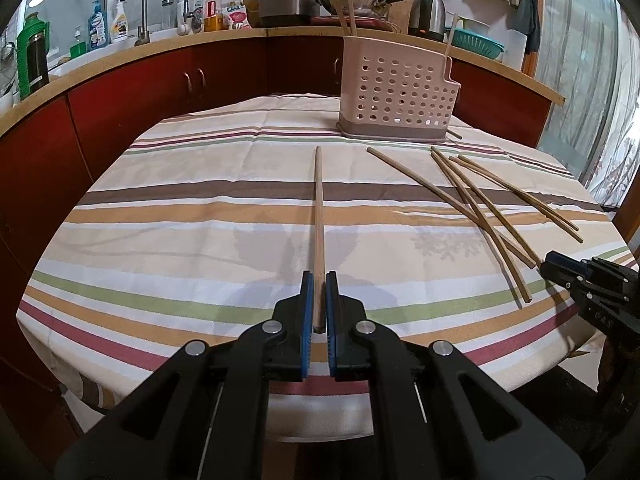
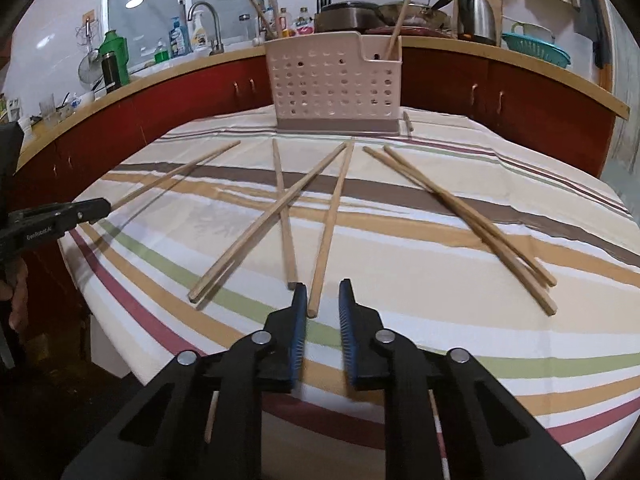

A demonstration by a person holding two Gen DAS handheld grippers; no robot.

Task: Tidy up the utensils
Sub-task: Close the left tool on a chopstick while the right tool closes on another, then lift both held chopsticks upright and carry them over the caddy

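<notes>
Left tool [image 1: 319, 280] clamps one chopstick [image 1: 318, 216] while the right tool [image 2: 323, 292], jaws apart, straddles another chopstick [image 2: 330, 232]; next, likely the perforated holder [image 1: 394, 92] at 1 o'clock.

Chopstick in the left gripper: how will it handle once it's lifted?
The chopstick looks like straight thin wood, so probably stiff and light. The left gripper pinches only its near end, so the long free length may droop or swing. Its rounded shaft would likely roll on the striped tablecloth if dropped.
</notes>
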